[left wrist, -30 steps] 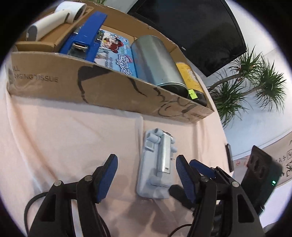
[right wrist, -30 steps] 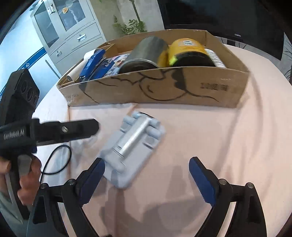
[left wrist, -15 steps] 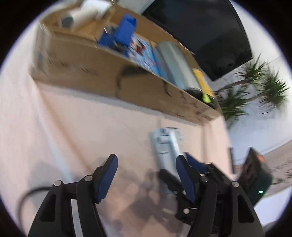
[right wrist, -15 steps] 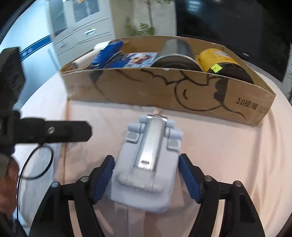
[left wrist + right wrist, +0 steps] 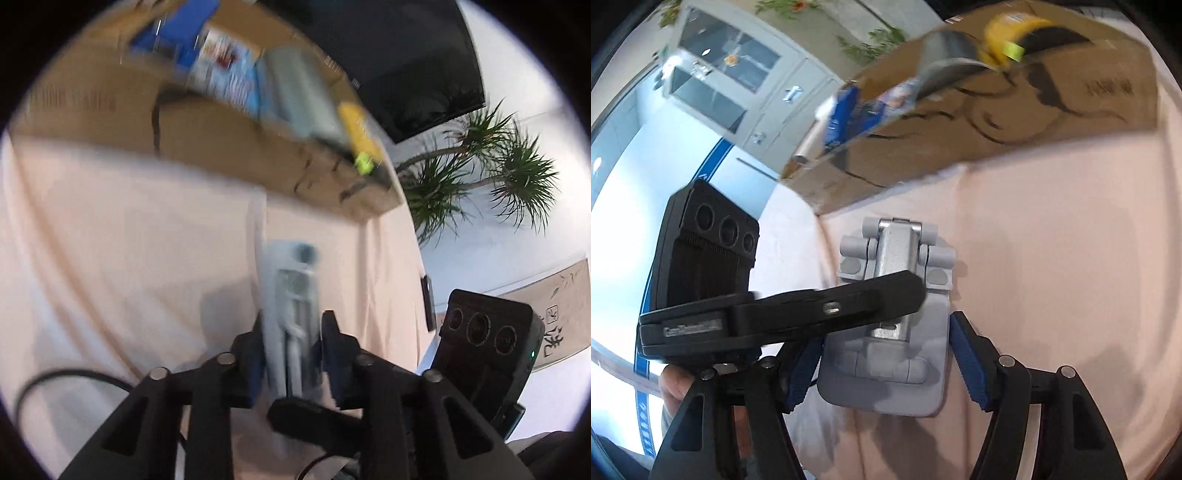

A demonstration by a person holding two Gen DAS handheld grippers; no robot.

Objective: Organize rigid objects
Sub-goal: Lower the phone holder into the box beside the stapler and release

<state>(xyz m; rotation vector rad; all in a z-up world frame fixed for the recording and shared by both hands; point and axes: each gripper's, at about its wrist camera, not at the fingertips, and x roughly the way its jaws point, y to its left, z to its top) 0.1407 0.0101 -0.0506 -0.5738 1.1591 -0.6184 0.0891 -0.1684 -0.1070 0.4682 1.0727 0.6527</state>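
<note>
A grey folding phone stand with a metal hinge arm is held just above the pink cloth. My right gripper is shut on its two long sides. In the left wrist view the stand shows edge-on and blurred between the blue pads of my left gripper, whose jaws are closing across its flat faces and touch it. One black finger of the left gripper lies over the stand's top face. Beyond stands the cardboard box holding a silver can and a yellow jar.
The box also holds a blue stapler and a printed packet. A black cable loops on the cloth at left. A dark monitor and a plant stand behind. A hand grips the left tool.
My right gripper narrowed onto the stand's sides and tilted. My left gripper swung over to the stand and closed its jaws across it; its view is now blurred.
</note>
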